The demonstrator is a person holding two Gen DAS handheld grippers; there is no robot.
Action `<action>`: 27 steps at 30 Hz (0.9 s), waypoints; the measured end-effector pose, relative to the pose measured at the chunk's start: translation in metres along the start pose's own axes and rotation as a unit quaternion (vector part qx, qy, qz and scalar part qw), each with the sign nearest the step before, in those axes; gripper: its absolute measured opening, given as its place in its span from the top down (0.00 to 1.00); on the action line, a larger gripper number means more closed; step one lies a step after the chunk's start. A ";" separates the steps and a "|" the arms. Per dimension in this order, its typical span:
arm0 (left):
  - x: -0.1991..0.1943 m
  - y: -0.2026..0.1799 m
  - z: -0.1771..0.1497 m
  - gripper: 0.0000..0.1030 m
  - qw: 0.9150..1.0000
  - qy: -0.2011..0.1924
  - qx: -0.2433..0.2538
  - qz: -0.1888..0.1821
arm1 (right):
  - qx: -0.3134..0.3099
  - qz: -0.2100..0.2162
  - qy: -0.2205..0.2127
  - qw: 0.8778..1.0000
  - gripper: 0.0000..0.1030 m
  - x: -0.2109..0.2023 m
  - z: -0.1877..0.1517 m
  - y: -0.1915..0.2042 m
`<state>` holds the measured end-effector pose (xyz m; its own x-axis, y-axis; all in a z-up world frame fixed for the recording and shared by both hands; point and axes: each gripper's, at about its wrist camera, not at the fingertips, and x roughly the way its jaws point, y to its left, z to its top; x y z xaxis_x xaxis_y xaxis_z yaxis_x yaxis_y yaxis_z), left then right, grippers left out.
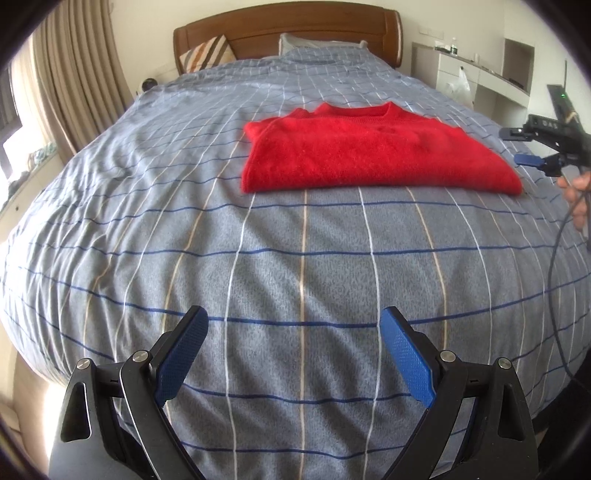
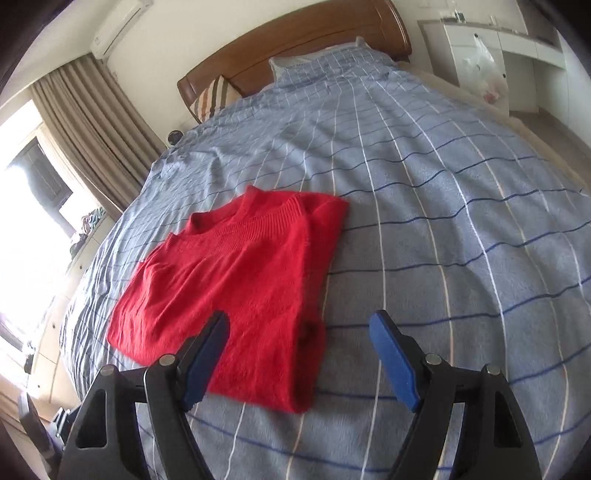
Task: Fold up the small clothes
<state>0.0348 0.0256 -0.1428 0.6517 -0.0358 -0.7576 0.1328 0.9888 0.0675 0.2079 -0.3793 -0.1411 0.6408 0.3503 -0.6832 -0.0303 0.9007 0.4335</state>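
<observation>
A red knitted sweater (image 1: 373,155) lies folded into a flat rectangle on the blue checked bedcover (image 1: 295,266), its neckline toward the headboard. My left gripper (image 1: 293,321) hangs open over bare cover, well short of the sweater's near edge, with nothing between its blue pads. In the right wrist view the sweater (image 2: 240,288) lies ahead and to the left. My right gripper (image 2: 299,325) stands open above its near right corner, the pads clear of the cloth. The right gripper (image 1: 517,146) also shows at the right edge of the left wrist view, held by a hand (image 1: 578,199).
A wooden headboard (image 1: 288,35) with a striped pillow (image 1: 208,53) stands at the far end. Beige curtains (image 1: 74,74) and a bright window are on the left. White cabinets (image 1: 480,70) with a plastic bag line the right wall. A cable (image 1: 554,277) trails from the right gripper.
</observation>
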 end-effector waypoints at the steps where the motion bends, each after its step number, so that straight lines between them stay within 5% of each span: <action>1: -0.001 0.002 0.000 0.08 1.000 -0.001 -0.004 -0.003 | 0.010 0.012 0.013 1.000 0.25 0.013 0.007 -0.004; 6: 0.001 0.012 0.006 0.08 1.000 0.000 -0.024 -0.016 | 0.046 0.035 0.052 0.997 0.25 0.063 0.023 -0.011; 8: 0.002 0.017 0.008 0.08 0.999 0.001 -0.029 -0.017 | 0.043 0.026 0.089 0.995 0.49 0.084 0.024 -0.007; 9: 0.002 0.020 0.008 0.08 0.999 0.001 -0.033 -0.017 | 0.035 0.016 0.098 0.994 0.86 0.088 0.026 -0.004; 10: 0.001 0.024 0.007 0.08 0.999 0.001 -0.038 -0.016 | 0.036 0.016 0.102 0.994 0.90 0.088 0.028 0.001; 14: -0.004 0.045 0.006 0.08 0.997 -0.002 -0.069 -0.022 | 0.022 0.024 0.086 0.996 0.91 0.068 0.050 0.048; 19: -0.005 0.072 0.007 0.08 0.992 0.003 -0.122 -0.035 | -0.029 0.059 0.091 0.994 0.91 0.078 0.074 0.157; 26: -0.015 0.102 0.001 0.08 0.988 -0.004 -0.152 -0.020 | -0.102 0.063 0.133 0.984 0.90 0.163 0.031 0.285; 27: -0.015 0.106 -0.001 0.08 0.988 -0.004 -0.154 -0.017 | -0.105 0.068 0.137 0.983 0.84 0.174 0.023 0.293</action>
<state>0.0385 0.1309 -0.1247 0.6564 -0.0692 -0.7513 -0.0781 0.9842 -0.1589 0.3279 -0.0600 -0.1195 0.3904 0.5006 -0.7726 -0.2767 0.8642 0.4202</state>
